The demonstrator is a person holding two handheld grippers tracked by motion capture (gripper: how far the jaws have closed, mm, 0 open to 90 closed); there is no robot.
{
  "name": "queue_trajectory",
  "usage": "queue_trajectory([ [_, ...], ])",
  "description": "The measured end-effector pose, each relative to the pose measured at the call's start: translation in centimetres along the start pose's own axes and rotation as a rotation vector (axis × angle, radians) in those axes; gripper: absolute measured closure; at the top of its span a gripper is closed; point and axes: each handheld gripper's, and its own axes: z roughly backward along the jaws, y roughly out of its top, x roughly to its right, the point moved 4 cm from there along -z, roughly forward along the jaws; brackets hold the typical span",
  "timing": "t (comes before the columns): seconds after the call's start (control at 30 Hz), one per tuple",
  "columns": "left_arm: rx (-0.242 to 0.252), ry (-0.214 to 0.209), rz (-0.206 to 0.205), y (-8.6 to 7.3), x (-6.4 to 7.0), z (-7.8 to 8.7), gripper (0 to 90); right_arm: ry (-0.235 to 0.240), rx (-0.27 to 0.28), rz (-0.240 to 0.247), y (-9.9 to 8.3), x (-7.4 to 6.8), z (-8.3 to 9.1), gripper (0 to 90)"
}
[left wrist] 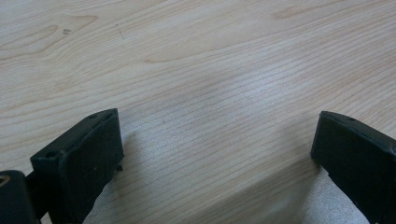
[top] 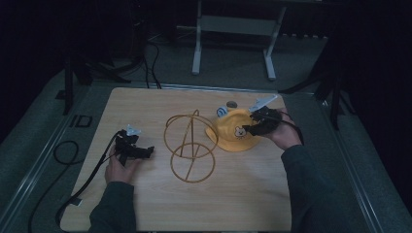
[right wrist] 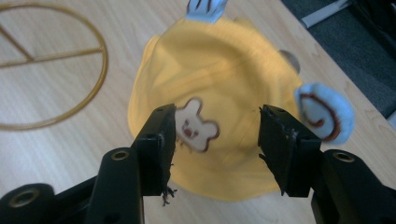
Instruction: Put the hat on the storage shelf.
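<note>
Right gripper jaws spread above yellow hat; left gripper jaws released over table.

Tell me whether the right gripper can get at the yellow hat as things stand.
Probably yes. The right gripper hangs right over the yellow hat, jaws open either side of its bear patch, with nothing between them. The wire stand sits off to the side.

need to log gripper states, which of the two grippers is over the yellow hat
The right gripper: its open jaws straddle the yellow hat at the bear patch. The left gripper, also open, has bare table between its jaws.
</note>
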Motion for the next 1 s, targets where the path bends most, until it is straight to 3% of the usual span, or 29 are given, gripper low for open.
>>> queue_trajectory([
  [0.13,0.000,0.000,-0.001,0.0,0.0,0.0,2.1,0.003,-0.011,-0.014,0.9,1.1,-0.8,44.9],
  [0.5,-0.002,0.000,-0.003,0.0,0.0,0.0,2.1,-0.005,-0.044,0.029,2.9,1.6,-2.5,43.7],
  [0.63,-0.002,0.001,-0.003,0.0,0.0,0.0,2.1,-0.017,-0.064,0.041,3.5,1.7,-3.1,42.4],
  [0.7,-0.002,0.000,-0.002,0.0,0.0,0.0,2.1,-0.043,-0.101,0.030,4.0,2.4,-4.1,37.9],
  [0.9,-0.004,0.000,-0.003,0.0,0.0,0.0,2.1,-0.019,-0.155,0.043,4.4,2.7,-5.4,35.5],
  [1.0,-0.004,0.000,-0.004,0.0,0.0,0.0,2.1,0.015,-0.176,0.056,4.4,2.7,-5.9,37.9],
])
